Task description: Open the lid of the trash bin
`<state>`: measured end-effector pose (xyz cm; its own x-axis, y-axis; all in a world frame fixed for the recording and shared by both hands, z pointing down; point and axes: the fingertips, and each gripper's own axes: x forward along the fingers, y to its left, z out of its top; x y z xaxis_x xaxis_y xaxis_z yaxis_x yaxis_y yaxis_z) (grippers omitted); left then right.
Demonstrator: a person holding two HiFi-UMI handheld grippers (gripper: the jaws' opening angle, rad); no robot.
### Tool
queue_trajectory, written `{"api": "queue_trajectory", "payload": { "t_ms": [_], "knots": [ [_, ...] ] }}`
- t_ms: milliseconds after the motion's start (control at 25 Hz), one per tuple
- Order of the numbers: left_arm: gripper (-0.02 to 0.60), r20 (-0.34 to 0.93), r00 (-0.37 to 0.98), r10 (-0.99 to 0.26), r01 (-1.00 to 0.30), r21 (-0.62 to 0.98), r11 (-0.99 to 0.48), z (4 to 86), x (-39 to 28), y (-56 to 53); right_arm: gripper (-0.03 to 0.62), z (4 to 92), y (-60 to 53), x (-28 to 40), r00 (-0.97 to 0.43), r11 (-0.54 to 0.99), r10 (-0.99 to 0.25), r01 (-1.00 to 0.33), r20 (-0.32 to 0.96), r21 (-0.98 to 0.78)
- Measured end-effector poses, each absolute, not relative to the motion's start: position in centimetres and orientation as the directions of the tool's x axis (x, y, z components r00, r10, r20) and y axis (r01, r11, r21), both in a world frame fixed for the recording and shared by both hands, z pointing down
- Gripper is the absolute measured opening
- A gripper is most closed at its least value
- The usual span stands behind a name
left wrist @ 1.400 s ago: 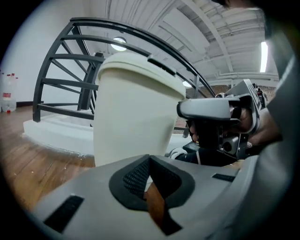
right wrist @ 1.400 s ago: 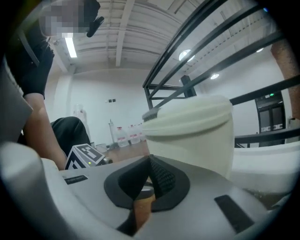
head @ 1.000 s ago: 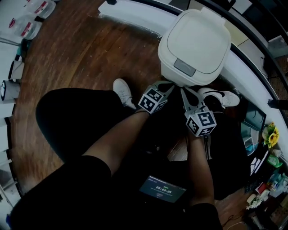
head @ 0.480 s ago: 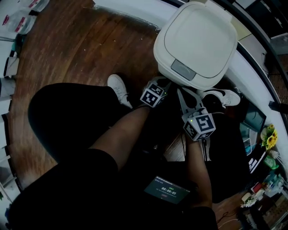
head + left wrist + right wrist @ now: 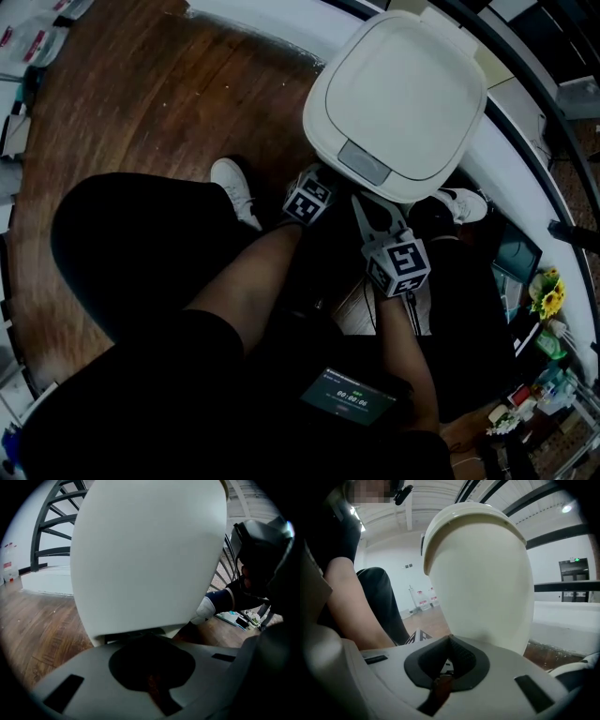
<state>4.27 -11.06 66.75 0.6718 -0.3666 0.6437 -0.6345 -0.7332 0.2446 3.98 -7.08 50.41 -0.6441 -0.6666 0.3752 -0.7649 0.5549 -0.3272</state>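
Observation:
The white trash bin (image 5: 398, 89) stands on the wooden floor with its lid down; a grey push tab (image 5: 364, 161) sits at the lid's near edge. My left gripper (image 5: 322, 175) is shut and empty, low against the bin's front left, under the lid's rim. My right gripper (image 5: 373, 204) is also shut and empty, just below the grey tab, a little off the wall. The bin's body (image 5: 145, 555) fills the left gripper view, right beyond that gripper's tip (image 5: 140, 637). The right gripper view shows the rounded bin wall (image 5: 483, 573) close behind its tip (image 5: 450, 637).
The person's white shoes (image 5: 232, 189) (image 5: 461, 202) flank the bin's base, with black-clad legs below. A white curved ledge (image 5: 272, 26) and dark railing run behind the bin. A small screen (image 5: 352, 398) sits at the waist. Shelves with yellow flowers (image 5: 542, 291) stand at right.
Both grippers have moved up to the bin's front, the left one now under the lid's rim. The lid stays down. The head camera has shifted, so the bin sits further left.

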Motion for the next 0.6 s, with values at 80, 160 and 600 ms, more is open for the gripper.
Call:
{"api": "queue_trajectory", "payload": {
  "t_ms": [80, 160, 600],
  "knots": [
    [0.015, 0.646, 0.668, -0.370, -0.637, 0.240, -0.732, 66.9, 4.4, -11.3, 0.015, 50.3, -7.3, 4.2, -0.647, 0.549, -0.668, -0.762, 0.368, -0.344],
    [0.015, 0.656, 0.656, -0.373, -0.639, 0.221, -0.736, 66.8, 4.4, -11.6, 0.015, 50.4, -7.4, 4.1, -0.650, 0.548, -0.660, -0.760, 0.377, -0.350],
    [0.018, 0.683, 0.630, -0.368, -0.662, 0.225, -0.715, 68.1, 4.8, -12.0, 0.015, 52.2, -6.6, 5.0, -0.636, 0.543, -0.601, -0.769, 0.483, -0.336]
  ]
}}
